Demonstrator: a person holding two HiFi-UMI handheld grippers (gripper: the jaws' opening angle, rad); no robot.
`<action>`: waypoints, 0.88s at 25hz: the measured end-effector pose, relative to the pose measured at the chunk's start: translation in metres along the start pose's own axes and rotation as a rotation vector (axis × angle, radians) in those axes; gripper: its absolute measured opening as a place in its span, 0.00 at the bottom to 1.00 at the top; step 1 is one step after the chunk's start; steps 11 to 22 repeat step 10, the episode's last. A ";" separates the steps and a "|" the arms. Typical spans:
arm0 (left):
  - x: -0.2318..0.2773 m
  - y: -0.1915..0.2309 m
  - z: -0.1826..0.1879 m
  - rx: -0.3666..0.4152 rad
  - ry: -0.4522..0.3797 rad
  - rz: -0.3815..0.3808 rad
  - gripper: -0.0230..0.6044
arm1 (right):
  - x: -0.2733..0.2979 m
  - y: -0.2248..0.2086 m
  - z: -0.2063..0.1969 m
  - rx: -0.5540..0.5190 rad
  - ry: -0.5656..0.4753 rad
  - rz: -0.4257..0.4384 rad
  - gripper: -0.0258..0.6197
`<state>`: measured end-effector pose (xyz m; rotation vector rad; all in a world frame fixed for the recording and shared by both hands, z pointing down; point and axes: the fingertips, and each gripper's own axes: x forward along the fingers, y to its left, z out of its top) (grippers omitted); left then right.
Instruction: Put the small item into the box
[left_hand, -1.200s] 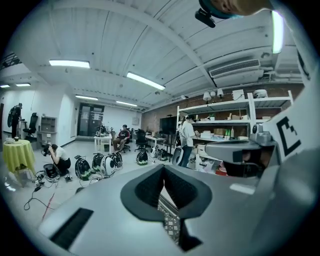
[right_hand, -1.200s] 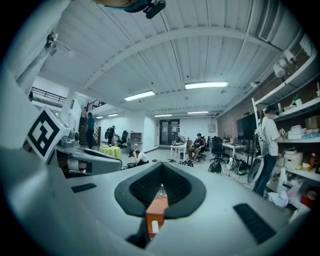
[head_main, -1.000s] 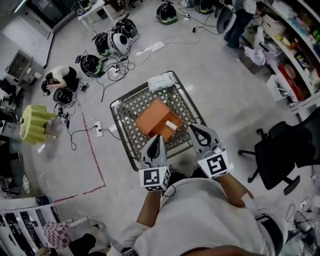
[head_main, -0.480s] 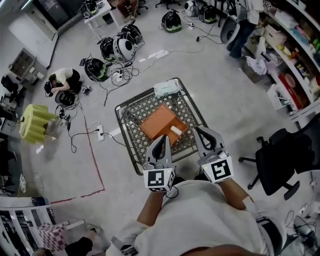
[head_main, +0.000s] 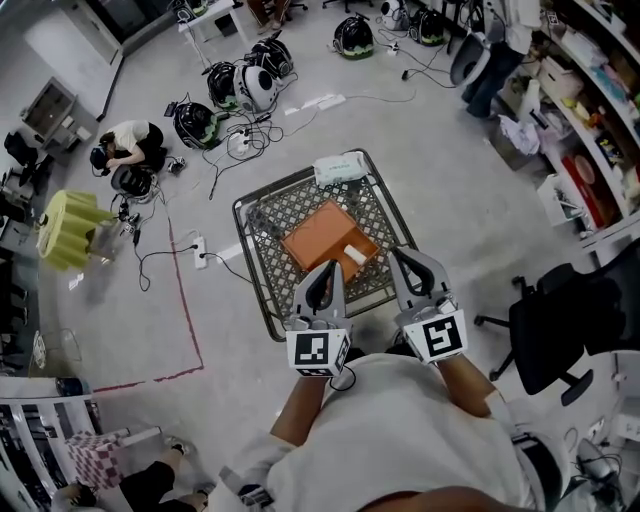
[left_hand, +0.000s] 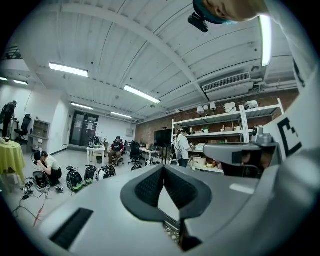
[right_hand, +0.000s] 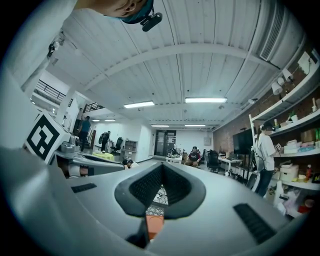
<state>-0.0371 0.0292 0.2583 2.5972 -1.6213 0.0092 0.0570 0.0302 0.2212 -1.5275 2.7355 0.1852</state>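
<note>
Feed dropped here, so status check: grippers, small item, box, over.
Both shut, empty: left gripper, right gripper, above near edge of wire cart. Inside orange box: small white item. Nothing in the way.

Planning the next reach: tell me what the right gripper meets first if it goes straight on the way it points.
Nothing close, it seems: the right gripper points level over the cart and orange box, which lie below its line. Depth is unclear.

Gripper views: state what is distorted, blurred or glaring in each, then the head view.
Left gripper view: fisheye bends the ceiling, black corners, light strips blown out. Right gripper view: same bending, right gripper near the lens looks soft. Head view: evenly lit, edges bowed.
</note>
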 end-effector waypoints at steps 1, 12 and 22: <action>0.000 0.000 0.000 -0.001 0.002 -0.002 0.05 | 0.000 0.000 -0.001 -0.001 0.003 0.000 0.04; 0.001 -0.006 0.002 -0.005 -0.013 -0.006 0.05 | -0.002 -0.003 -0.003 0.005 0.009 0.000 0.04; 0.001 -0.006 0.002 -0.005 -0.013 -0.006 0.05 | -0.002 -0.003 -0.003 0.005 0.009 0.000 0.04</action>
